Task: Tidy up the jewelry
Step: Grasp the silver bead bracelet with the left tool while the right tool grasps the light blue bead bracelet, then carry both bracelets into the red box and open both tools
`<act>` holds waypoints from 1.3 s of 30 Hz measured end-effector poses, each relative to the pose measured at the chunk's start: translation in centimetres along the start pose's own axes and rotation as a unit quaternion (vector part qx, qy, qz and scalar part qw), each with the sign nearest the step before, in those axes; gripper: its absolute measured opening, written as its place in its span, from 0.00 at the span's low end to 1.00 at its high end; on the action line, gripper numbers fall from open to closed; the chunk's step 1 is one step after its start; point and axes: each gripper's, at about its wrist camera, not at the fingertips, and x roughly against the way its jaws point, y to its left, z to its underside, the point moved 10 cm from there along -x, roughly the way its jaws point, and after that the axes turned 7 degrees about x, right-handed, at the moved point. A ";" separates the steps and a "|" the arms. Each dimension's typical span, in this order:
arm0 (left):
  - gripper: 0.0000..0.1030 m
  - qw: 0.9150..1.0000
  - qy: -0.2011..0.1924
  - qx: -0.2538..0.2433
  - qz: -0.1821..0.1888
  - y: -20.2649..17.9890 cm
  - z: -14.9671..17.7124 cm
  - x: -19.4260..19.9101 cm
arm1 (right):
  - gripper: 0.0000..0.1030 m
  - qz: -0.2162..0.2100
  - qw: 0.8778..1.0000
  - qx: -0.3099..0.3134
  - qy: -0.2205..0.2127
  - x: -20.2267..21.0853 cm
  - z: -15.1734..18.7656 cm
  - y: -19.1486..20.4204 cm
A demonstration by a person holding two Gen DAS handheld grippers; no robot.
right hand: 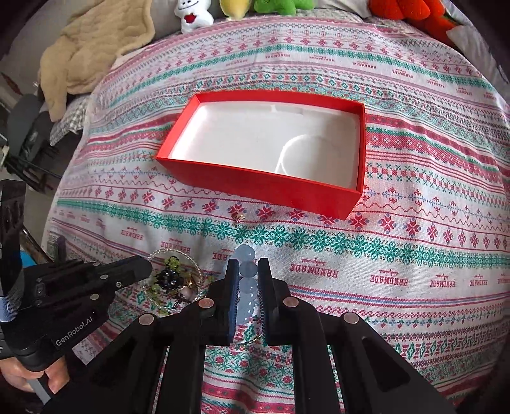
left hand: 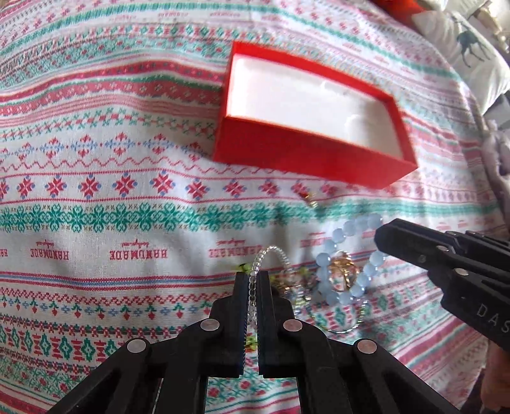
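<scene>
An open red box (left hand: 306, 159) with a white lining lies on the patterned cloth; it also shows in the right wrist view (right hand: 264, 188). My left gripper (left hand: 251, 277) is shut on a clear beaded bracelet (left hand: 274, 254). My right gripper (right hand: 248, 267) is shut on a pale blue bead bracelet (right hand: 247, 270), which also shows in the left wrist view (left hand: 344, 235). A tangle of green, black and gold jewelry (right hand: 173, 278) lies by the left gripper (right hand: 140, 269). A small gold earring (right hand: 238, 217) lies in front of the box.
The patterned cloth (right hand: 414, 270) covers the whole surface. Plush toys (right hand: 194, 14) and a beige blanket (right hand: 95, 47) lie at the far edge. A thin silver ring (left hand: 347, 324) lies under the blue beads.
</scene>
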 end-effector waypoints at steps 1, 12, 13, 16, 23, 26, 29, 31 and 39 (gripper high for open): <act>0.00 1.000 -0.007 0.000 0.006 -0.3 -0.2 0.5 | 0.12 -0.003 1.000 0.000 -0.006 0.5 -0.1 0.1; 0.00 0.997 -0.062 0.004 0.045 -3.2 -2.5 4.2 | 0.12 -0.036 0.997 -0.019 -0.072 6.3 -1.4 0.0; 0.00 0.997 -0.067 0.005 0.049 -3.5 -2.9 4.5 | 0.12 -0.038 0.996 -0.023 -0.078 6.7 -1.7 -0.1; 0.00 0.995 -0.083 0.007 0.054 -4.7 -4.1 4.8 | 0.12 -0.044 0.994 -0.036 -0.096 7.9 -2.4 -0.9; 0.00 0.987 -0.129 0.013 0.093 -7.5 -7.7 5.4 | 0.12 -0.033 0.989 -0.056 -0.131 9.5 -4.5 -3.0; 0.00 0.983 -0.144 0.019 0.113 -8.2 -9.4 5.2 | 0.12 -0.030 0.987 -0.063 -0.147 10.0 -5.6 -3.9; 0.00 0.981 -0.144 0.033 0.124 -8.2 -10.6 3.9 | 0.12 -0.028 0.984 -0.067 -0.163 10.4 -6.7 -4.6; 0.00 0.983 -0.135 0.044 0.121 -7.6 -11.0 2.5 | 0.12 -0.028 0.983 -0.069 -0.171 10.4 -7.3 -4.9; 0.00 0.990 -0.117 0.067 0.050 -3.3 -11.2 -0.8 | 0.12 -0.009 0.983 -0.060 -0.171 8.8 -8.6 -5.3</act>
